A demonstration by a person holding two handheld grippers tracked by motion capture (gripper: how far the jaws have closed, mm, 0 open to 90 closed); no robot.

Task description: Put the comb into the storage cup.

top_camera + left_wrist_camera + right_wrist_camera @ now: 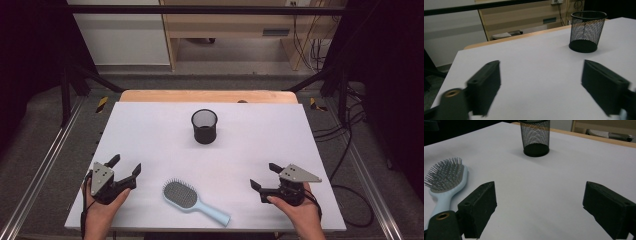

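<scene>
In the right gripper view we lose the end of the hairbrush [445, 181] handle behind the near jaw at the lower left, and the top of the mesh cup [535, 137] is cut off by the upper edge. In the left gripper view the jaws at the bottom are smeared with blur. In the high view our forearms run off the bottom edge

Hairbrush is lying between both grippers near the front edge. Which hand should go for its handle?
Right, probably. The hairbrush lies with its handle pointing toward the right gripper, whose open jaws face it. The left gripper is also open, but nearer the bristle head, angled toward the mesh cup.
</scene>
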